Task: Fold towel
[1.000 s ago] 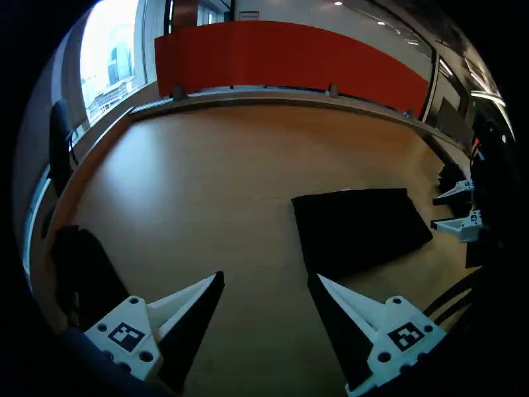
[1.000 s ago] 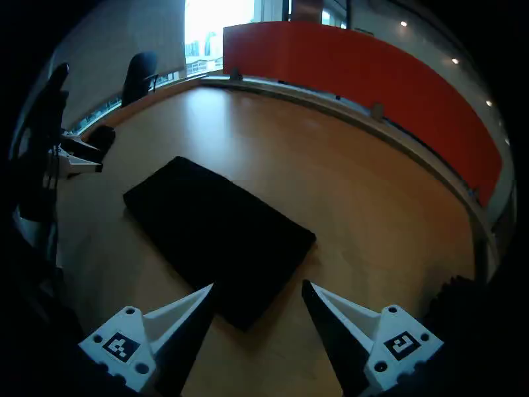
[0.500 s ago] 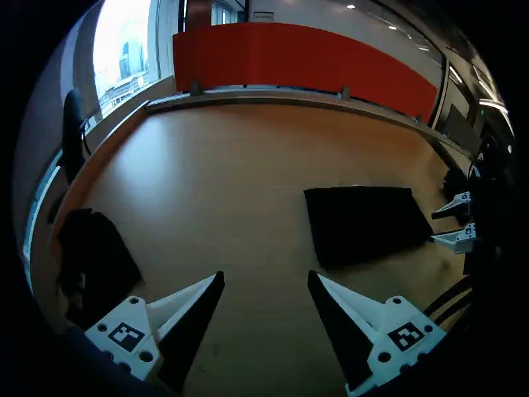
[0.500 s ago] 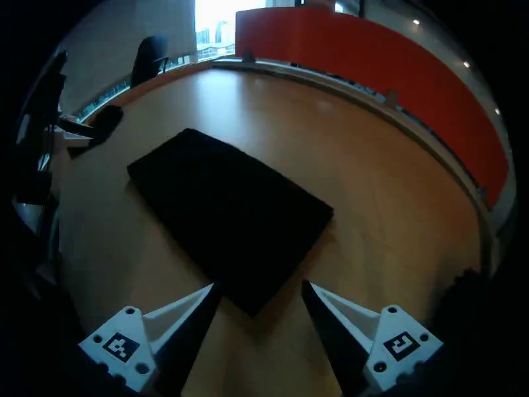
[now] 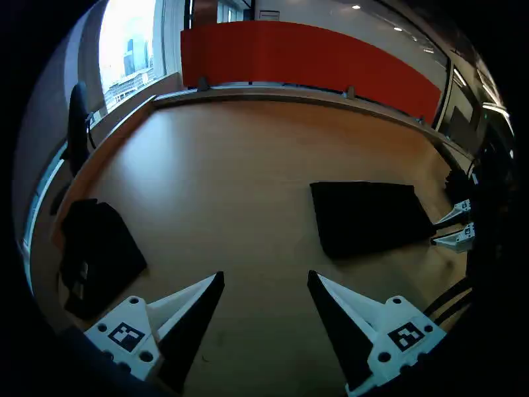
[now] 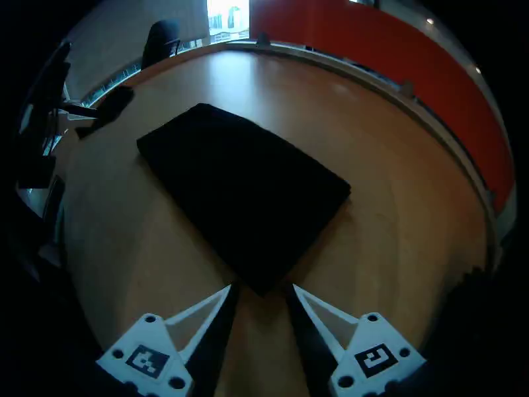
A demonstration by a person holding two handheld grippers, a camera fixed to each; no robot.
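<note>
Black towel [image 6: 244, 192], a flat rectangle on the wooden worktop [image 6: 397, 198], orange screen [image 5: 304, 59] behind. Right claw [image 6: 261, 298] narrow at its near corner; left claw [image 5: 264, 284] wide.

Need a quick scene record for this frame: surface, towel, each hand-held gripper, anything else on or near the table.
surface: light wooden table
towel: black rectangular cloth towel, lying flat, looks folded into a thick slab
right hand-held gripper: fingers apart by a narrow gap, tips at the towel's near corner, not clamped on it
left hand-held gripper: wide open, over bare table, apart from the towel
other: dark bag-like object near the table's edge; red partition panel along the far side
</note>
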